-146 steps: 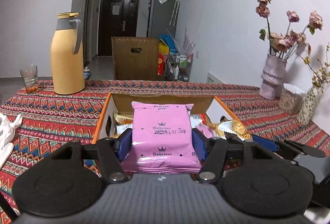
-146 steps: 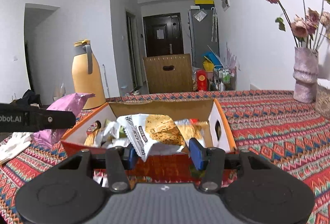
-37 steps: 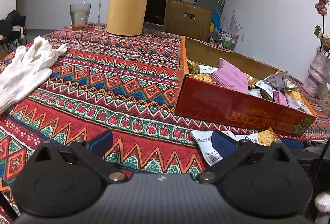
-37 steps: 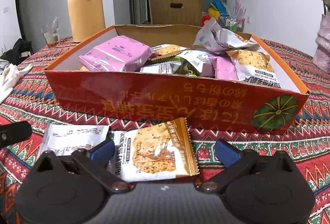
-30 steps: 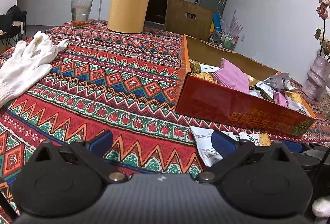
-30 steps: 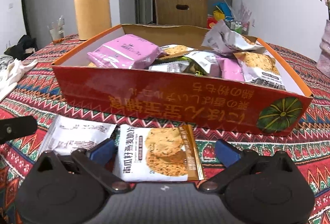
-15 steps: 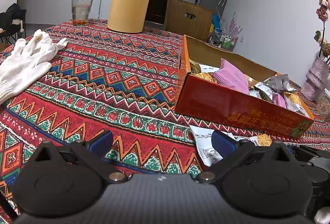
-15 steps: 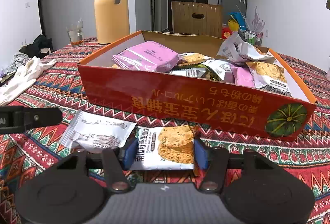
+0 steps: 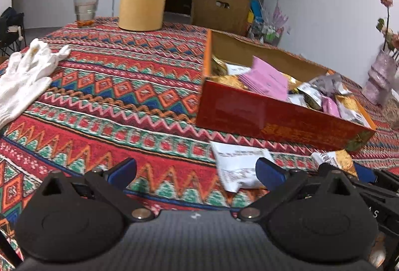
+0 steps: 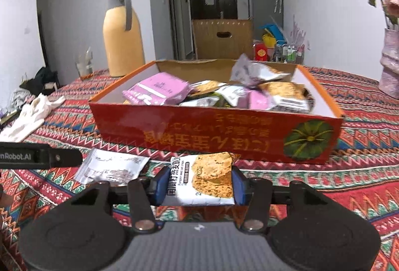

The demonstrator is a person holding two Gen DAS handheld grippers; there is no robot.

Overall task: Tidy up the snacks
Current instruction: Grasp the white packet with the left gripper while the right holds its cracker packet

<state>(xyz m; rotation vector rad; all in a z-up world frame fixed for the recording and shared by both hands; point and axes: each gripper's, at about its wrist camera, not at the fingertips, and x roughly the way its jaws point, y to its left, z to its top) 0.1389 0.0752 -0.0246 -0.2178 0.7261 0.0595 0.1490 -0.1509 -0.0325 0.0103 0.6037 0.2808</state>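
Note:
A red open box (image 10: 217,136) full of pink and cookie snack packets stands on the patterned tablecloth. In front of it my right gripper (image 10: 200,183) holds a cookie packet (image 10: 203,175) between its blue pads, its jaws still closing on the wrapper. A white packet (image 10: 112,167) lies flat just to its left. In the left wrist view my left gripper (image 9: 195,171) stands open over bare cloth, and the white packet (image 9: 237,163) lies by its right finger. Farther right are the cookie packet (image 9: 336,161) and the box (image 9: 274,118).
A yellow thermos jug (image 10: 122,46) and a glass (image 9: 86,7) stand at the table's far left. White gloves (image 9: 22,81) lie at the left edge. A pale vase (image 10: 390,66) with dried flowers stands far right. A brown cardboard box (image 10: 222,34) sits beyond the table.
The right gripper's jaws closed from wide open onto the cookie packet and drew it up and back from the cloth. The left gripper stayed open and barely moved.

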